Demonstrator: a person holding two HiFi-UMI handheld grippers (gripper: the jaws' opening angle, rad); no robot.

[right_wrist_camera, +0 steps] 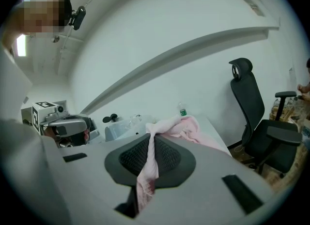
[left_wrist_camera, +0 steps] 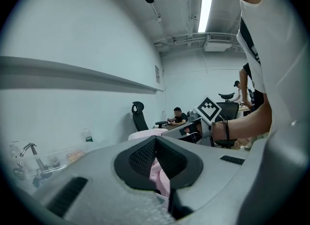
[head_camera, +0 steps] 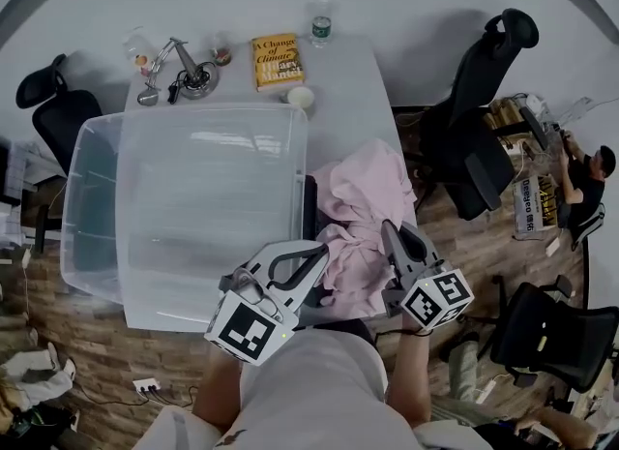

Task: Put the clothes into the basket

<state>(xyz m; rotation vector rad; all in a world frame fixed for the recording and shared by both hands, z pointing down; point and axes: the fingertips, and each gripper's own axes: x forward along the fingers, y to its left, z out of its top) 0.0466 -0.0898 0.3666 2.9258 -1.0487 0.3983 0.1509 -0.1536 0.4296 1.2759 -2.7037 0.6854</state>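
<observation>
Pink garment (head_camera: 366, 196) lies bunched on the desk (head_camera: 358, 80), just beside the right wall of the clear basket (head_camera: 92, 148), none of it inside yet. My left hand-held gripper (head_camera: 290, 262) is clamped on a thin pink fold, seen pinched between its pads in the left gripper view (left_wrist_camera: 161, 174). My right hand-held gripper (head_camera: 395, 233) is closed on another twisted strip (right_wrist_camera: 147, 163), and the rest of the cloth trails away from it.

Risks, my guess: both grips are on narrow folds, so the fabric's weight could pull a fold out mid-lift. The loose bulk could drag on the desk, snag the basket's right rim, or end up draped over that rim instead of dropping in. A small white cup (head_camera: 301, 97) sits by the basket's far right corner; a swinging tail might knock it.

Orientation: crumpled heap, long axis roughly parallel to the basket's right wall, near end at my jaws, far end pointing away from me. Can't tell collar from hem.
</observation>
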